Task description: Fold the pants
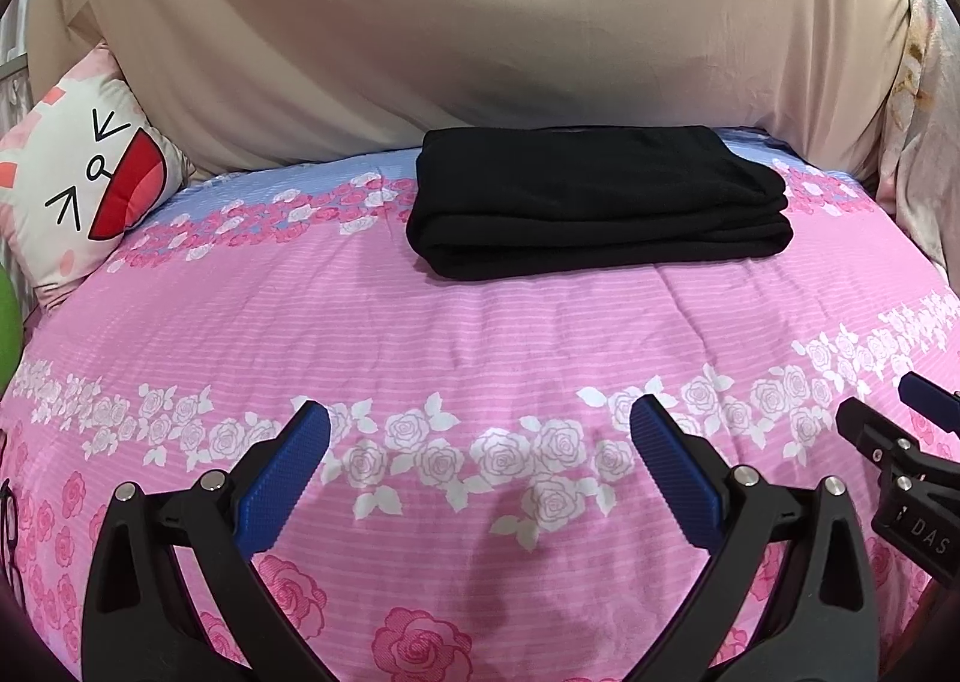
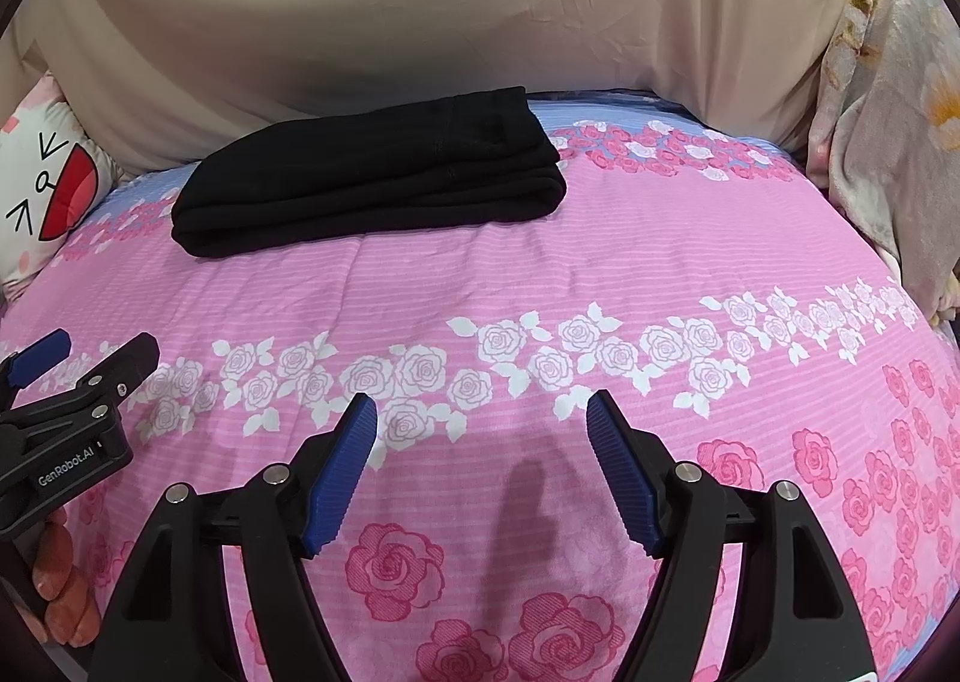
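The black pants (image 1: pixel 600 202) lie folded into a flat stack at the far side of the pink rose-print bedsheet (image 1: pixel 480 334). They also show in the right wrist view (image 2: pixel 372 178), at the far left. My left gripper (image 1: pixel 480 418) is open and empty, low over the near part of the bed, well short of the pants. My right gripper (image 2: pixel 480 412) is open and empty, beside the left one. The right gripper shows at the right edge of the left wrist view (image 1: pixel 900 442). The left gripper shows at the left edge of the right wrist view (image 2: pixel 72 370).
A beige cloth (image 1: pixel 480 21) hangs behind the bed. A white cartoon-face pillow (image 1: pixel 90 184) leans at the far left. A pale flowered blanket (image 2: pixel 888 111) is bunched at the far right. A green object (image 1: pixel 9 322) sits at the left edge.
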